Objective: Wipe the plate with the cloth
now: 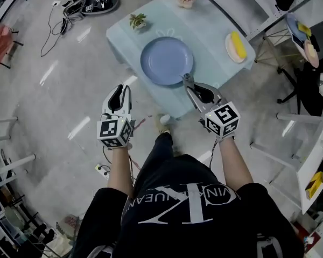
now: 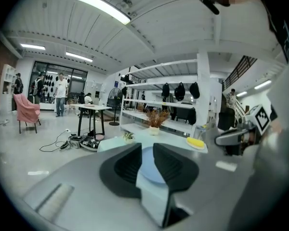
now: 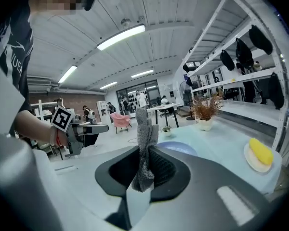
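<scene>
We hold the right tongs squeezed tight on the grey cloth. The cloth is pinched between the two jaws. Some of it sticks out past the tips and a bit hangs down near the back. From the head view, the tip of the right tongs is right at the near edge of the blue plate. We cannot tell if the cloth touches the plate.

The plate sits flat on the pale table, near the front edge.

Our left tongs are open just a little, with a thin gap between the jaws. They hold nothing. Through the gap we only see the plate, far off. From the head view, the left tongs hang over the grey floor, beside the table and apart from the plate.

A small plate with a yellow thing on it sits at the right side of the table. A small plant sits at the far left corner.
</scene>
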`<state>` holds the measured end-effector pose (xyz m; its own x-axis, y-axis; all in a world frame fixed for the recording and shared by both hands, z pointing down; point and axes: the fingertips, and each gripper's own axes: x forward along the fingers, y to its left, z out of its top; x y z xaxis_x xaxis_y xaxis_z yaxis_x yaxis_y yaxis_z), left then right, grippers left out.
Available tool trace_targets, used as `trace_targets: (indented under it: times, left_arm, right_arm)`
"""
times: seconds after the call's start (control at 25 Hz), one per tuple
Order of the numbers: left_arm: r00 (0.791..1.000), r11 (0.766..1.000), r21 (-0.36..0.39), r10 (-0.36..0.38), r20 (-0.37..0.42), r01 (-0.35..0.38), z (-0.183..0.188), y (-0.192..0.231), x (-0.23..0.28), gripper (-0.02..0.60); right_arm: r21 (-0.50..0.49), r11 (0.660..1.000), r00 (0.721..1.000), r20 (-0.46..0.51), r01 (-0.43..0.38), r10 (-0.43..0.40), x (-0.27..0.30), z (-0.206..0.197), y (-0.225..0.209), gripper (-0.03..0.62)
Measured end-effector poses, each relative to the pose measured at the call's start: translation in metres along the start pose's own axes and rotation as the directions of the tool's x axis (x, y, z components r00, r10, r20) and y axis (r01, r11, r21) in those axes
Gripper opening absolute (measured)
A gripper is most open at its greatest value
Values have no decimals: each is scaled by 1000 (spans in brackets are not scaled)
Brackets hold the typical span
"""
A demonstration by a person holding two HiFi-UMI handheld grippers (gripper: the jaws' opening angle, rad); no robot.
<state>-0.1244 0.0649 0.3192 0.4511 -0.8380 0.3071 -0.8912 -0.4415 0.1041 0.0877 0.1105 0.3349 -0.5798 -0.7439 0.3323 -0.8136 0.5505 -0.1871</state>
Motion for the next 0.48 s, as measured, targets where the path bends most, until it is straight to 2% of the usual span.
trace_targets:
  times: [0.36,0.48]
  left_arm:
    - [998,999,-37,-36,-55,34,-19,28,74,0]
    - [997,998,-55,-30,-77,26,-33,32,87,0]
  right_arm:
    - [-74,997,978,-206,-2,-13,76,-27,-32,55]
    - [-100,994,967,-255,-31,4,96,-35,-38,55]
